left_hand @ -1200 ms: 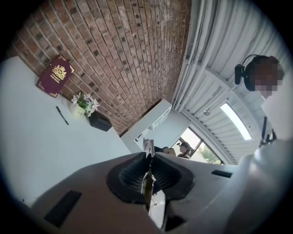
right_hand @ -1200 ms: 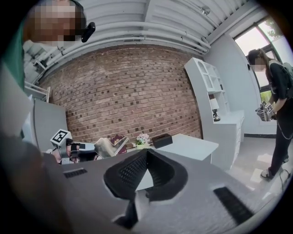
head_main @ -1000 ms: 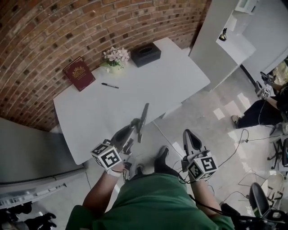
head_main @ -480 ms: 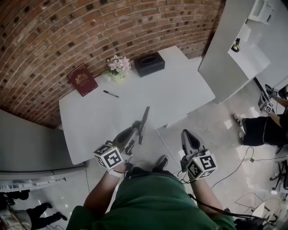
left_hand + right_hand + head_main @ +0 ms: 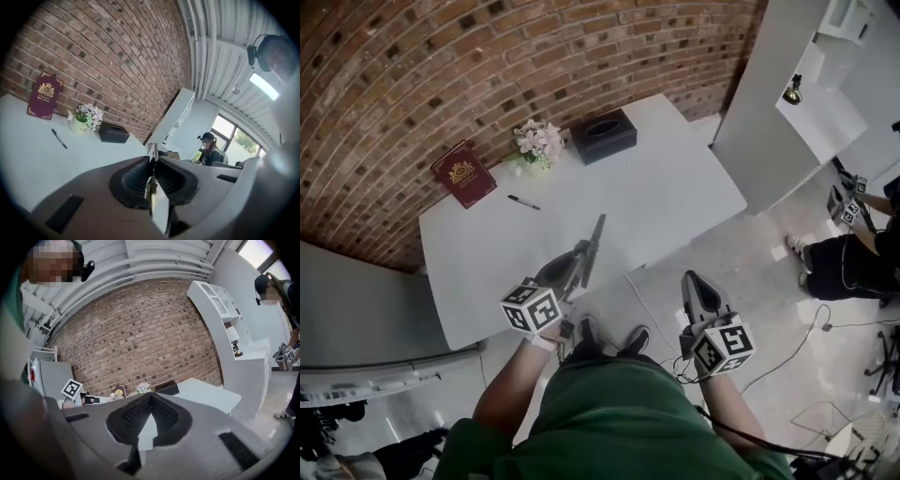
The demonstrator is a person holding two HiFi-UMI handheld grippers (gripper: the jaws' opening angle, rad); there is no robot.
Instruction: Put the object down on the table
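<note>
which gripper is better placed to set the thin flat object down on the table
Left. The left gripper is shut on the thin flat object, held over the white table. The right gripper is shut, empty, over the floor.

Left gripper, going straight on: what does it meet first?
Likely nothing on the white table: the left gripper, shut on a thin grey strip, aims past the black rectangular box toward the white shelf unit. Depth unclear.
</note>
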